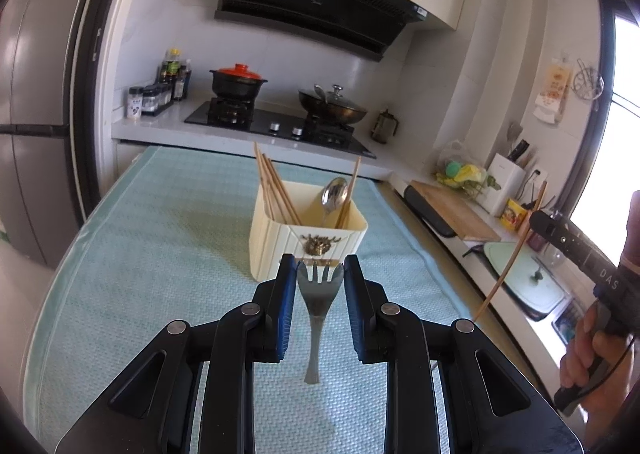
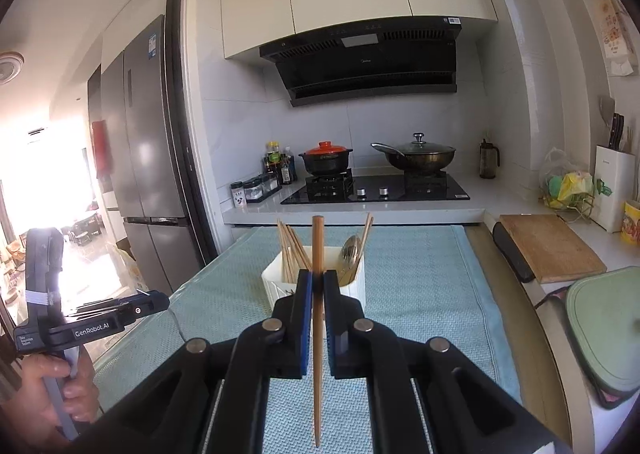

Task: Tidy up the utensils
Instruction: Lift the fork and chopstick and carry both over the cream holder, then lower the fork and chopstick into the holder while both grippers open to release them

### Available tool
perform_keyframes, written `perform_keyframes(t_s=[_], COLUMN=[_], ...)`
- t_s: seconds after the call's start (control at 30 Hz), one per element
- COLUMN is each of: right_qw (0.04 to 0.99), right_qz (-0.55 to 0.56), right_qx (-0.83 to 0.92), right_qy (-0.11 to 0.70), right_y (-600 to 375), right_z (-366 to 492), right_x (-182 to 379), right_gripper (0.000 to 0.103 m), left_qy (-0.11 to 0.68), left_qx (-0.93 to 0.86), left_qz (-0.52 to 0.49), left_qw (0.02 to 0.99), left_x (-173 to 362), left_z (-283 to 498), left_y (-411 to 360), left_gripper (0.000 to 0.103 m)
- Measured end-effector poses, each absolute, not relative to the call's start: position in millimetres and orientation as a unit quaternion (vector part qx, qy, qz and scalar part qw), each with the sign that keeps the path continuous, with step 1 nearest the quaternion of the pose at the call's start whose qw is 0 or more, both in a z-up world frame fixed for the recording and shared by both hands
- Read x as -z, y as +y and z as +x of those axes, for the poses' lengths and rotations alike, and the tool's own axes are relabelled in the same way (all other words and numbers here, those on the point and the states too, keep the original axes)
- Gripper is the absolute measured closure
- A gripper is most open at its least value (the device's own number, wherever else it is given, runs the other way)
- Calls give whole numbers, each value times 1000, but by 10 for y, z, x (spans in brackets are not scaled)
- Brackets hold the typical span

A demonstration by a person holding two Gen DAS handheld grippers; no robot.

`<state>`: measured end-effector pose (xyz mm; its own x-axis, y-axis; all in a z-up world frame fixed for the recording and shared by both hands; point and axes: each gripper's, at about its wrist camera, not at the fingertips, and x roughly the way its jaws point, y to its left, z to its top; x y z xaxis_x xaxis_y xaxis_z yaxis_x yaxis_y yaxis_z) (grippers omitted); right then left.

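Note:
A cream utensil holder (image 1: 306, 236) stands on the pale blue mat (image 1: 160, 254); it holds several wooden chopsticks (image 1: 276, 190) on its left side and a metal spoon (image 1: 334, 192) on its right. My left gripper (image 1: 320, 268) is shut on a metal fork (image 1: 318, 306), tines up toward the holder, handle hanging down, just in front of the holder. My right gripper (image 2: 318, 284) is shut on a single wooden chopstick (image 2: 318, 330), held upright in front of the holder (image 2: 316, 278). The right gripper's body and its chopstick also show in the left wrist view (image 1: 576, 250).
Behind the mat is a stove (image 2: 376, 188) with a red-lidded pot (image 2: 326, 158) and a lidded wok (image 2: 414, 156). A wooden cutting board (image 2: 548, 246), a green lid (image 2: 608, 326) and a knife block (image 2: 614, 182) are on the right counter. A fridge (image 2: 148, 134) stands at the left.

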<state>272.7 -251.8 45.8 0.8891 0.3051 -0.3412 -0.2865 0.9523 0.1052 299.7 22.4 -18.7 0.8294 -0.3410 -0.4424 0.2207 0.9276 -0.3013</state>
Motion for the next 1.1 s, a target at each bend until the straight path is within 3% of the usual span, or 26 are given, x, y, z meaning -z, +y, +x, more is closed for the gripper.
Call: perform_keyframes(t_s=[0.67,0.83,1.1], right_qw=[973,974,965], right_qz=[26,13,9], right_qx=[-175,-173,-178], right_qy=[146,147,193], right_y=[-2190,-2015,-1895], right_z=[4074,4552,5116], right_x=[-1209,-1140,-593], right_gripper=[97,97,97], left_qy=[170,184,272], left_qx=[153,140,138], left_qz=[-95,-96,-101], left_qw=[969,968,947], left_x=[-1045,-933,-228], left_z=[4228,4767,5390], left_y=[203,108,-61], left_gripper=[80,80,80])
